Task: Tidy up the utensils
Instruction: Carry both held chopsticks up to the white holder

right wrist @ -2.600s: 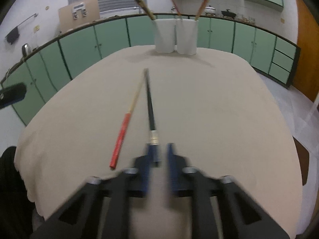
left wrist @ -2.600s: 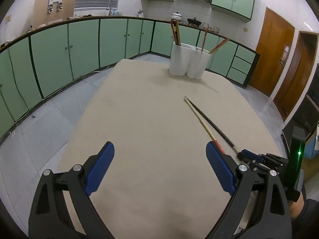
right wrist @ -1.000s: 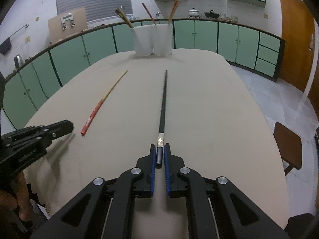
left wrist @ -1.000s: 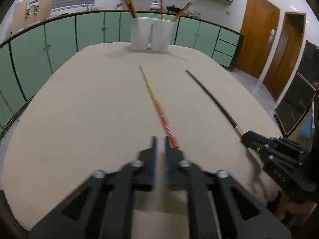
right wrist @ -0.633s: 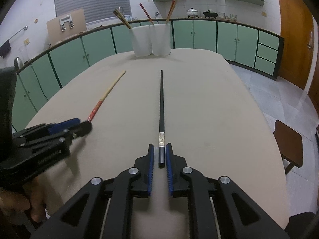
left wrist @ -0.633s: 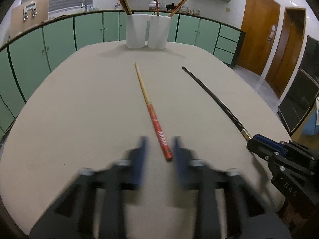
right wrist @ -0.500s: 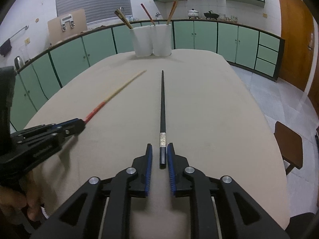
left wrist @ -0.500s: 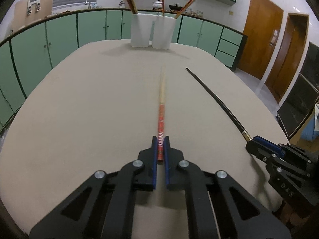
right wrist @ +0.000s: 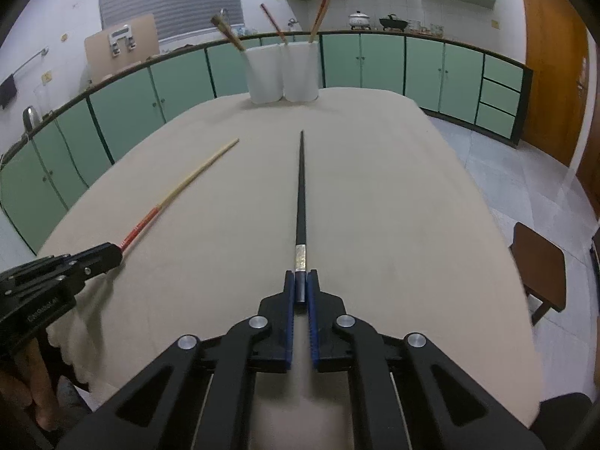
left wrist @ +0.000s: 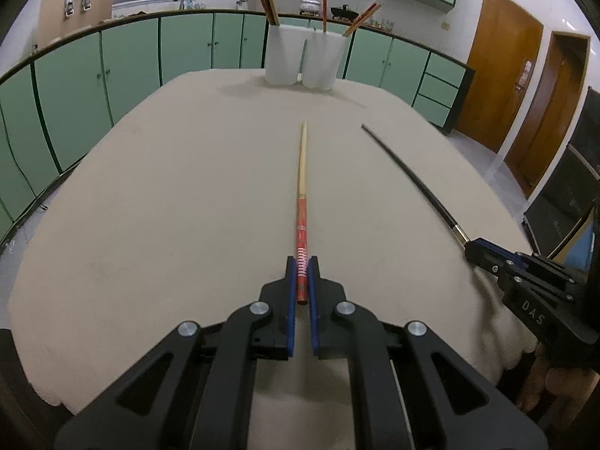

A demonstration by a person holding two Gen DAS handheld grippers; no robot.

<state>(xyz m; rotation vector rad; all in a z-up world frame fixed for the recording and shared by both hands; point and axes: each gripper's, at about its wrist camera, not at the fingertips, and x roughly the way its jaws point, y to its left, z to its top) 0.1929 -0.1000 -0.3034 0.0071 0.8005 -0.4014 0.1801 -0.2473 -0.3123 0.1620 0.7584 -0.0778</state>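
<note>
1. The red-handled chopstick [left wrist: 302, 202] is pinched at its butt end by the left gripper [left wrist: 302, 281], tip aimed toward the white holder [left wrist: 302, 56] at the table's [left wrist: 150, 187] far end; prob. so it can be fed in tip-first.
2. The black chopstick [right wrist: 300, 187] is clamped likewise by the right gripper [right wrist: 300, 285], approx. parallel.
3. Holder compartments & contents are too small to be sorted out; whether the sticks are lifted off the table can't be told.
</note>
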